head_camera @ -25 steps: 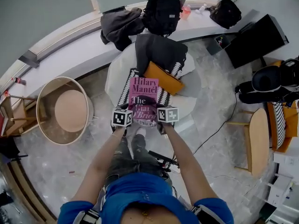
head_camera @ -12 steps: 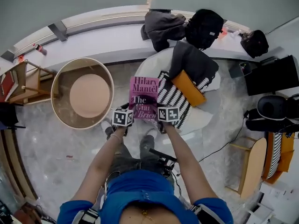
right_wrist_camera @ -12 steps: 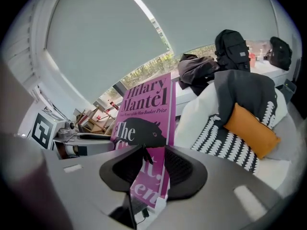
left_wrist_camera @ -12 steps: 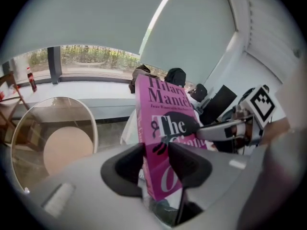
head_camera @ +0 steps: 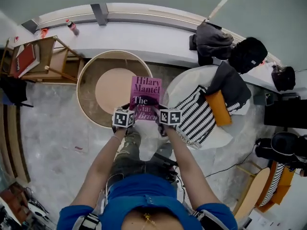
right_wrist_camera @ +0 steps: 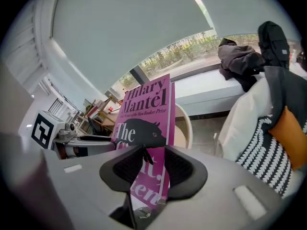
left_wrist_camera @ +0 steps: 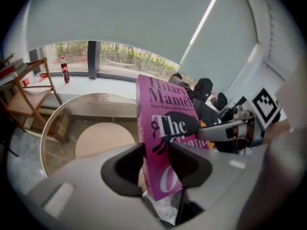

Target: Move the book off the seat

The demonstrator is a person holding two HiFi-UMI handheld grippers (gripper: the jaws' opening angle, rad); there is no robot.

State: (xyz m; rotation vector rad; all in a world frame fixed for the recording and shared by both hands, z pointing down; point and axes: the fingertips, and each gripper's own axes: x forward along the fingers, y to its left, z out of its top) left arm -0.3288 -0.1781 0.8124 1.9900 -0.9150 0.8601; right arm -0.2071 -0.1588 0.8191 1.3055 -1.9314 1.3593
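Observation:
A thick magenta book point(head_camera: 145, 96) hangs in the air between both grippers, over the right rim of the round glass table point(head_camera: 91, 66). My left gripper point(head_camera: 128, 120) is shut on its lower left edge and my right gripper point(head_camera: 162, 119) on its lower right edge. In the left gripper view the book point(left_wrist_camera: 165, 138) stands on edge between the jaws; in the right gripper view the book point(right_wrist_camera: 144, 128) is clamped the same way. The white round seat point(head_camera: 189, 80) with its striped cushion point(head_camera: 196, 116) lies to the right, with no book on it.
A dark garment point(head_camera: 232, 83) and an orange cushion point(head_camera: 218, 107) lie on the seat. Jackets and a backpack point(head_camera: 247, 54) sit on the window ledge point(head_camera: 144, 32), a bottle point(head_camera: 72, 27) at its left. A wooden folding stand point(head_camera: 41, 56) is at far left.
Both grippers have carried the book leftward, away from the seat and over the glass table's rim. The view has swung left with them.

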